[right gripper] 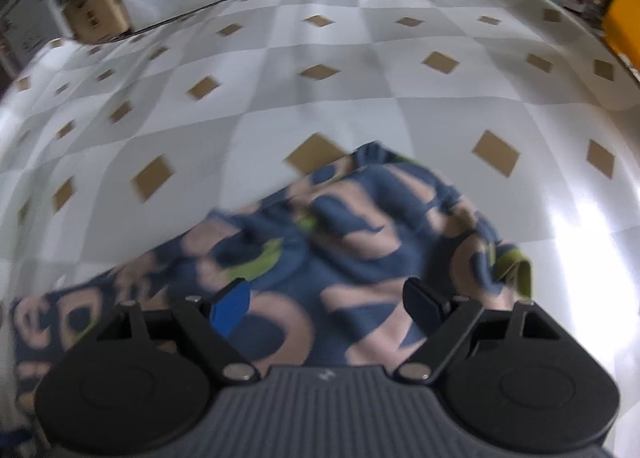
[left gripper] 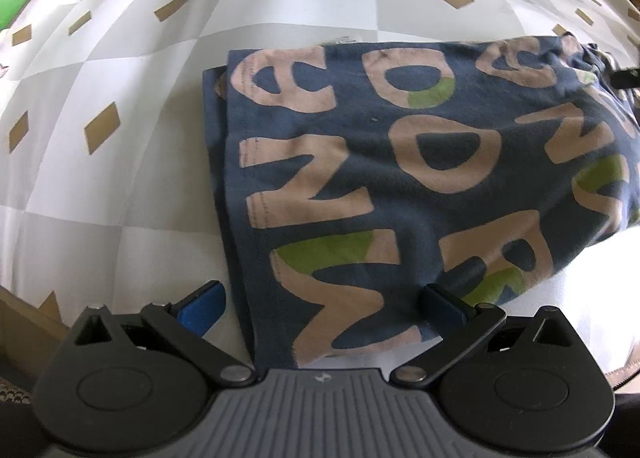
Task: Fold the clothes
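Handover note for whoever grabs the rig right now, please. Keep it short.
Left gripper: open, jaws either side of the near edge of the shirt, nothing clamped.
Right gripper: open, low over the shirt's other end, which is bunched; that view is blurred.
Shirt lies on the checked tablecloth.
Done: left end looks folded, layers stacked.
Left: flatten the bunched end and finish the fold.

Bright daylight glares off the glossy grey-and-white checked tablecloth (right gripper: 580,226) at right; the right wrist view is motion-blurred, fisheye edges bowed.
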`<state>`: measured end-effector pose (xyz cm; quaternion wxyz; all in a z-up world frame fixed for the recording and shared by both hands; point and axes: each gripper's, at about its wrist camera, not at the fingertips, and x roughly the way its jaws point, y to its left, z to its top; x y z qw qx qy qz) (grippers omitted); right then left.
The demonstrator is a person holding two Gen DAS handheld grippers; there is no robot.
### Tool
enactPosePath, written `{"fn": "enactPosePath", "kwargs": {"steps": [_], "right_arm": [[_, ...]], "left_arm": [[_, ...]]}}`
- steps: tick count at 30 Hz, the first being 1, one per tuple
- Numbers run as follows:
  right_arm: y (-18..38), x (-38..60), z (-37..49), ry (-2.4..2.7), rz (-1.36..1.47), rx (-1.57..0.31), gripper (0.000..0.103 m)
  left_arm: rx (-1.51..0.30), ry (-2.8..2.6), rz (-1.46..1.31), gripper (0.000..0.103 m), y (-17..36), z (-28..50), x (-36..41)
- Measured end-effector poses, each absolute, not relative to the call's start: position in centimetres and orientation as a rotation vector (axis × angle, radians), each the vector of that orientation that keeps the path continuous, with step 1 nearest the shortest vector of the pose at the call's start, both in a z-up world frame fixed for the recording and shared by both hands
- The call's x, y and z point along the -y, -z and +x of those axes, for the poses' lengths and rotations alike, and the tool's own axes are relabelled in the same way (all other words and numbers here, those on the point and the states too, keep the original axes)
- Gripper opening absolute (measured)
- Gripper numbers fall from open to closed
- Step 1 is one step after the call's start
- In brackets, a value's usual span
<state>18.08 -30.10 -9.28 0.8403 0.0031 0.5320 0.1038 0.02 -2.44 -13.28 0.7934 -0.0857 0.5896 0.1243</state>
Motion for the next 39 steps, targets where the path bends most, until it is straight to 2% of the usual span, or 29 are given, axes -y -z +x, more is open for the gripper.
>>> {"fn": "enactPosePath", "kwargs": {"steps": [10, 15, 19, 25, 28, 31, 39], "right_arm": [[10.9, 27.6, 14.5, -0.265, -0.1, -1.211, 0.083], [11.5, 26.1, 12.9, -0.233, -0.173, -1.196, 0.084], [11.8, 25.3, 11.3, -0.221, -0.163, -1.189, 0.085], [11.8, 25.4, 9.9, -0.187, -0.125, -1.128, 0.085], [10.2, 26.0, 9.9, -0.142, -0.087, -1.072, 0.079], [8.6, 26.0, 9.4, -0.195, -0.033, -1.04, 0.08], [11.4, 23.8, 8.2, -0.234, -0.122, -1.143, 0.081]], "left_arm": [[-1.259, -0.354, -0.215, 0.103, 13.2, -0.4, 0.8], [-1.23, -0.427, -0.117, 0.103, 12.8, -0.4, 0.5], [-1.232, -0.464, -0.144, 0.103, 13.1, -0.5, -0.7], [-1.238, -0.479, -0.151, 0.103, 12.9, -0.7, -0.9], [-1.237, -0.466, -0.183, 0.103, 12.6, -1.0, -0.9], [-1.207, -0.462, -0.219, 0.103, 11.8, -1.1, -0.9], [-1.131, -0.354, -0.225, 0.103, 10.7, -0.1, 1.8]]}}
